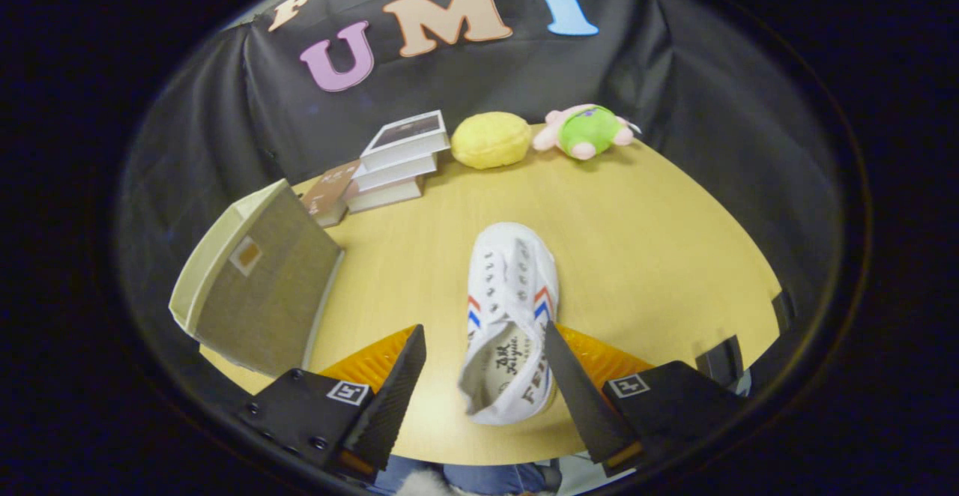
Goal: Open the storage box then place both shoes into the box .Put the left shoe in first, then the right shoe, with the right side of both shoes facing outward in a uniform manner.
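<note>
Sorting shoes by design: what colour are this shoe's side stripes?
Red and blue on the white shoe, gripper view.

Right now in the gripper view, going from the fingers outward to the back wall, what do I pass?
Open hand-held gripper with the white shoe between its fingers → bare table → yellow plush → black cloth wall.

Shoe (pixel 511 316) between spread jaws, box (pixel 258 282) aside.
</note>
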### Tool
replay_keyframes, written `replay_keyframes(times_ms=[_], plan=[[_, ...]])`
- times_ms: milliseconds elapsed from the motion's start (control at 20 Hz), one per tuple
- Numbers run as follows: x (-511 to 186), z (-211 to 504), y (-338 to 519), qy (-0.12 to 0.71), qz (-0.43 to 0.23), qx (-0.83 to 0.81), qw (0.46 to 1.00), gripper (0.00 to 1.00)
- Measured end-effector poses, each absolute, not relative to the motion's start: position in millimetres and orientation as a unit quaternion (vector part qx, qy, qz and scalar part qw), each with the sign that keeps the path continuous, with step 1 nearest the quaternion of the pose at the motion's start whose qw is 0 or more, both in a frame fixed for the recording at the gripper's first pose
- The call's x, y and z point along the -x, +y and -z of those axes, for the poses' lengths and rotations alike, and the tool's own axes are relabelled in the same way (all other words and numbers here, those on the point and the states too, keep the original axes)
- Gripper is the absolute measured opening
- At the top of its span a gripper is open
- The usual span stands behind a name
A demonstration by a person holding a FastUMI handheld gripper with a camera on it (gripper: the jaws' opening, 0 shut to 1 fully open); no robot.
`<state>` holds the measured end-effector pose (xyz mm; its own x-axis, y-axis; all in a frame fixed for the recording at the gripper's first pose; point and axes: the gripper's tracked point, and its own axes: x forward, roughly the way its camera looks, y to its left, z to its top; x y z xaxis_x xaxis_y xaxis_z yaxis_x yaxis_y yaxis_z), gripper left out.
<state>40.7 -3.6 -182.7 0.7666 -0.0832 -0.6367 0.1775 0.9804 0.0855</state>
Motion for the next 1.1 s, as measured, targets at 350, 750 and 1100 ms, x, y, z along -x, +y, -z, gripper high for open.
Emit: replay_keyframes(times_ms=[350, 750, 1100], plan=[[-45.8, 218.7, -49.7, 0.357, 0.122, -0.058, 0.924, 0.82], [-56.5, 227.8, -48.6, 0.361, 0.118, -0.120, 0.917, 0.30], [-52.9, 219.1, -62.5, 0.329, 0.107, -0.250, 0.904, 0.12]])
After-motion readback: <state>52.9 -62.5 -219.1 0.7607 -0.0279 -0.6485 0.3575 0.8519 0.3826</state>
